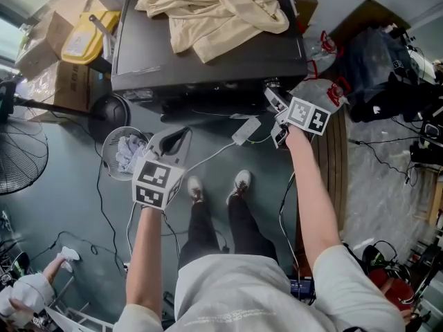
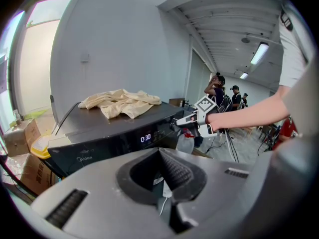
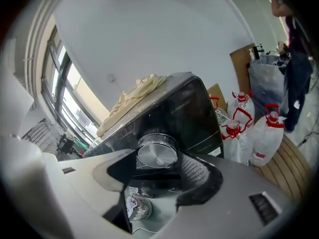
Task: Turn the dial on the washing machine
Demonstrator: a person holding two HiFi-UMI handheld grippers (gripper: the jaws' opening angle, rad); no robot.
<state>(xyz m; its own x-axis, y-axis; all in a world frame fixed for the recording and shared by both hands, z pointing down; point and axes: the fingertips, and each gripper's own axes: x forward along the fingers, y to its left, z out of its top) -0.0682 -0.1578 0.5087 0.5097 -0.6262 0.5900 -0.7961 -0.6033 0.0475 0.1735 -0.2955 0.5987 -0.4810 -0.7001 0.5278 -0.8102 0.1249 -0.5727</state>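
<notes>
My right tool (image 1: 271,97) grasps the silver dial (image 3: 157,154) at the right end of the washing machine's (image 1: 138,43) front panel, at my one o'clock, so I judge a steady wrist roll about its axis best, while my left tool (image 2: 159,151) hangs clenched and empty at eleven o'clock.

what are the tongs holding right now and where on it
The right tongs clasp the silver dial by its rim, a jaw on each side. The left tongs hold nothing.
</notes>
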